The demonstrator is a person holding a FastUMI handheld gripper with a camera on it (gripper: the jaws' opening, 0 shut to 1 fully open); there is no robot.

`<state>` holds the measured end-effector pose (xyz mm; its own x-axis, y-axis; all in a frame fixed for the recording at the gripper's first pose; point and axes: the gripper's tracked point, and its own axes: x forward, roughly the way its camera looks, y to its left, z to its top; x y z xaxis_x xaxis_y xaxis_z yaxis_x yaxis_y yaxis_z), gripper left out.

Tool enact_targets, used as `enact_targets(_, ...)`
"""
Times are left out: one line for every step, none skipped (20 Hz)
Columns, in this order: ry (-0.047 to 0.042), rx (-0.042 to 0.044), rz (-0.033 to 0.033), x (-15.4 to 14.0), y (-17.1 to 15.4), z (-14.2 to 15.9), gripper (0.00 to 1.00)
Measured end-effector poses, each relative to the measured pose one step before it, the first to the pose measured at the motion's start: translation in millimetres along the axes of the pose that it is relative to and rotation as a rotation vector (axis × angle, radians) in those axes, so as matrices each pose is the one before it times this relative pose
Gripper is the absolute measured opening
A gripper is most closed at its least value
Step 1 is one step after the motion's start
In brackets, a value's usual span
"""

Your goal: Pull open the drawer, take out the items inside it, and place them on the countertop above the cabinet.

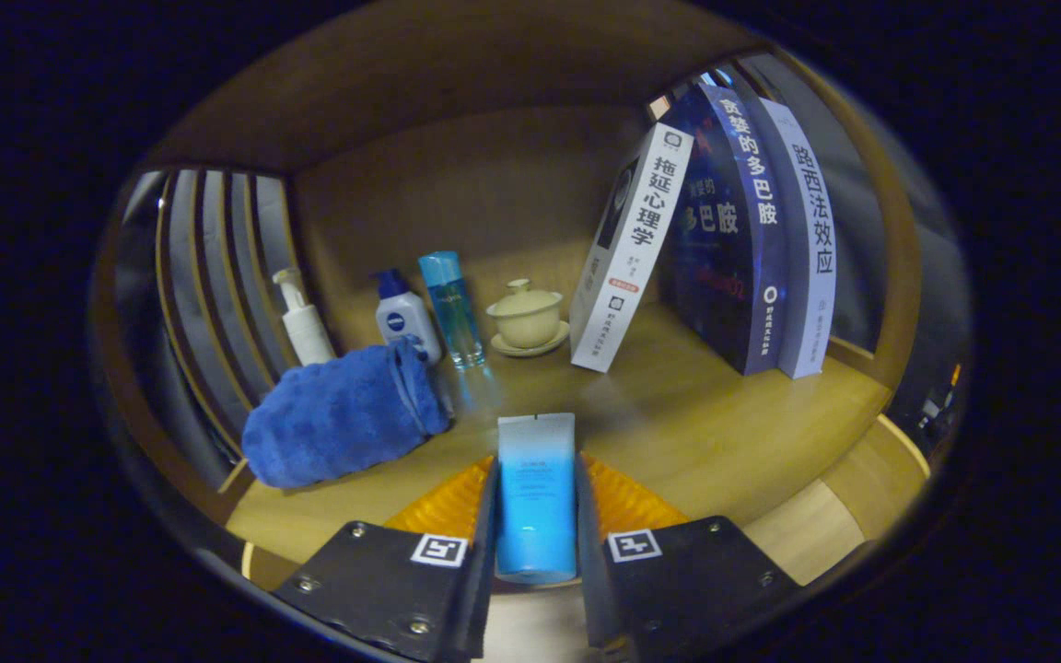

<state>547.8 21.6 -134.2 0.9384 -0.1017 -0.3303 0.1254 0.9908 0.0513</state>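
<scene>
My gripper (535, 488) is shut on a blue squeeze tube (536, 497), which stands between the two fingers with its crimped end pointing away from me. The tube hangs over the wooden countertop (705, 433) of an open shelf. A rolled blue towel (342, 419) lies on the countertop just left of the fingers. Beyond it stand a white pump bottle (303, 322), a white bottle with a blue cap (404, 318) and a clear blue bottle (452, 308). The drawer is hidden from this view.
A pale lidded cup on a saucer (527, 318) sits at the back. A white book (627, 249) leans against two upright books (756, 239) on the right. Slatted side walls (208, 276) close the shelf on the left. Bare wood lies ahead right of the fingers.
</scene>
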Motion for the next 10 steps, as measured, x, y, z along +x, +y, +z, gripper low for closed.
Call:
enact_targets(0.00379,-0.02141,-0.00586,0.82,0.42,0.48,0.41)
enact_targets(-0.01078,-0.01421,-0.00510,1.47,1.10,-0.46,0.41)
enact_targets(-0.00065,-0.01458,-0.00186,-0.78,-1.65,-0.15,0.46)
enact_targets(-0.01650,-0.01549,0.00341,-6.19,1.16,-1.12,0.57)
enact_targets(-0.01400,-0.02927,-0.00826,-4.55,-2.16,0.40,0.68)
enact_targets(-0.00841,-0.02817,-0.01654,-5.24,-7.25,-3.37,0.79)
enact_targets(-0.01394,0.00311,-0.00038,-4.91,-4.03,2.92,0.90)
enact_targets(-0.02946,0.02829,0.01889,-8.74,1.68,8.39,1.00)
enact_targets(-0.07297,0.04580,0.03017,-8.36,1.44,22.02,1.00)
enact_targets(-0.03263,0.02249,0.00607,-3.72,-4.34,16.92,1.00)
